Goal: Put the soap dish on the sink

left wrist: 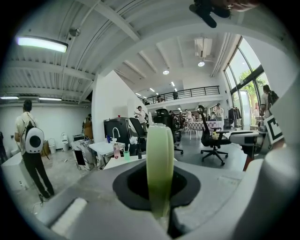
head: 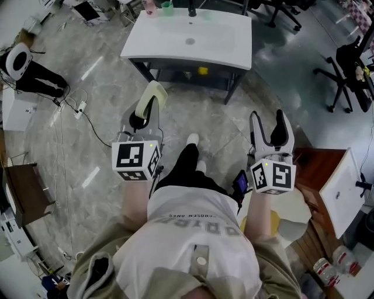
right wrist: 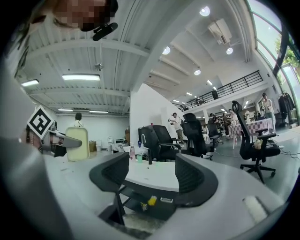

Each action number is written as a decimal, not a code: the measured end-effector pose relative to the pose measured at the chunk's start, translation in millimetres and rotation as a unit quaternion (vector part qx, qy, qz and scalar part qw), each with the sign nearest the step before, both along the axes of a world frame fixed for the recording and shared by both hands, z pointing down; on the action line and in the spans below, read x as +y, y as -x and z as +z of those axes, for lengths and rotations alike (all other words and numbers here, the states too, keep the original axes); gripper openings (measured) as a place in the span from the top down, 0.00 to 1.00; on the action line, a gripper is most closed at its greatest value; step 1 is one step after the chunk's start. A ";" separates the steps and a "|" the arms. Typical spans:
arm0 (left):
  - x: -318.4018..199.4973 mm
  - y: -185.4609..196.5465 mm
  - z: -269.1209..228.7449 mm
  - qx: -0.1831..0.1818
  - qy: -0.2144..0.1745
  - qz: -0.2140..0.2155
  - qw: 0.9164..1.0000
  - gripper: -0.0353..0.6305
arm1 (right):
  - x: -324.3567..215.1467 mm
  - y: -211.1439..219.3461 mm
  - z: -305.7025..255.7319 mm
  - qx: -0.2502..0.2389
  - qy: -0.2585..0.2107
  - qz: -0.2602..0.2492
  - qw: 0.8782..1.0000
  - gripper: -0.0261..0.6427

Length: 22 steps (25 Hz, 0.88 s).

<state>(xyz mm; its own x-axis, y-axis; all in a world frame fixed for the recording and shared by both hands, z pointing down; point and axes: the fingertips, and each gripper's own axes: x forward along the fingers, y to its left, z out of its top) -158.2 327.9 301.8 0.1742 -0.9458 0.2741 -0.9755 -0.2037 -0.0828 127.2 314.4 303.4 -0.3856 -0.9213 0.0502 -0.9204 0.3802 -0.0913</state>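
The soap dish [head: 152,96] is a pale green oval piece, held on edge between the pads of my left gripper [head: 142,118], which is shut on it. In the left gripper view the soap dish [left wrist: 160,164] stands upright in the middle of the jaws. My right gripper [head: 270,129] is open and empty, out to the right at about the same distance from the sink. The white sink [head: 190,38] stands ahead across bare floor. In the right gripper view the sink [right wrist: 152,176] shows between the parted jaws, and the soap dish [right wrist: 77,144] appears at the left.
A pink soap bottle [head: 149,7], a green cup [head: 167,7] and a black faucet [head: 191,9] stand along the sink's back edge. Black office chairs [head: 345,64] are at the right, a person with a white backpack [head: 20,61] and floor cables [head: 79,108] at the left.
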 end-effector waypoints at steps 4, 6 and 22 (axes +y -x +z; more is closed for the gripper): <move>-17.8 4.4 19.6 0.002 0.015 0.001 1.000 0.92 | -13.1 -6.4 17.9 -0.004 0.017 0.014 1.000 0.52; -30.3 6.5 25.3 0.005 0.017 0.004 1.000 0.92 | -21.8 -4.8 21.8 0.000 0.020 0.017 1.000 0.52; -161.8 37.2 -17.3 0.018 -0.042 0.050 0.998 0.92 | -137.8 33.3 -23.5 0.001 -0.033 0.043 0.999 0.52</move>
